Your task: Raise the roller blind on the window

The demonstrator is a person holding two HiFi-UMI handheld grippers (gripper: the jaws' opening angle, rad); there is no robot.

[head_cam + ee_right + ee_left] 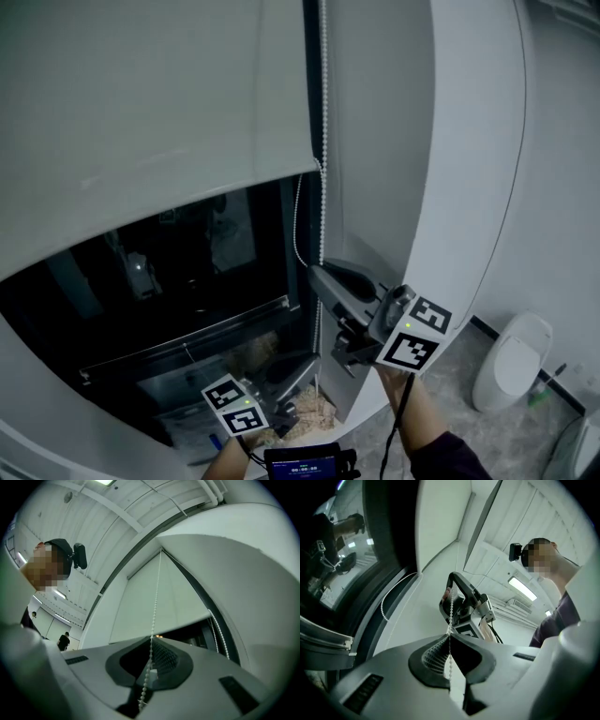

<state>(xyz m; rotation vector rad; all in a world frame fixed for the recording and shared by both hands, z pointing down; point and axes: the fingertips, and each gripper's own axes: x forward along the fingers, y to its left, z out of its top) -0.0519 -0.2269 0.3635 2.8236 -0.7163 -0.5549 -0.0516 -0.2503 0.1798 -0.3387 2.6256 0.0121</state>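
The pale grey roller blind point(141, 112) covers the upper part of a dark window; its bottom edge slants across the head view. A white bead chain point(323, 112) hangs along the blind's right edge. My right gripper point(317, 274) is shut on that chain just below the blind's edge; in the right gripper view its jaws point(151, 638) meet on the beads, with the chain point(156, 597) running up in front of the blind point(140, 606). Lower down, my left gripper point(302, 366) is also shut on the chain point(451, 616), its jaws point(449, 635) pinching it right under the right gripper point(451, 590).
A slack loop of chain point(298, 234) hangs beside the window frame. A white wall panel point(450, 141) stands close on the right. A white rounded fixture point(511, 361) sits on the floor at the lower right. Crumpled brownish material point(305, 408) lies on the sill.
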